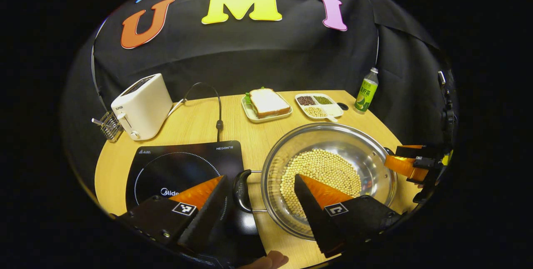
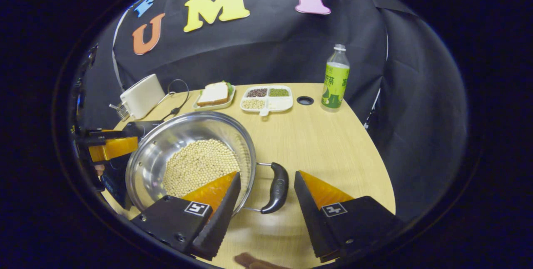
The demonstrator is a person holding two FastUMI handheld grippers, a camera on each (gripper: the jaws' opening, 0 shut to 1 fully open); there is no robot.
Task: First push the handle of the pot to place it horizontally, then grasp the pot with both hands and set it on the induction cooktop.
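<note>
While the round steel pot [image 1: 333, 169] of pale beans rests on the worktop [image 2: 333, 144], both grippers' [image 1: 260, 196] [image 2: 266, 194] fingers spread around its 2 black handles [image 1: 241, 190] [image 2: 278, 188].

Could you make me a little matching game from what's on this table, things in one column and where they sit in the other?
Things:
1. toaster
2. bottle
3. sandwich
4. beans

Places:
A. on a small plate
B. inside the steel pot
C. at the table's far left corner
D. at the table's far right, near the cloth wall

Pairs: 1-C, 2-D, 3-A, 4-B
</note>
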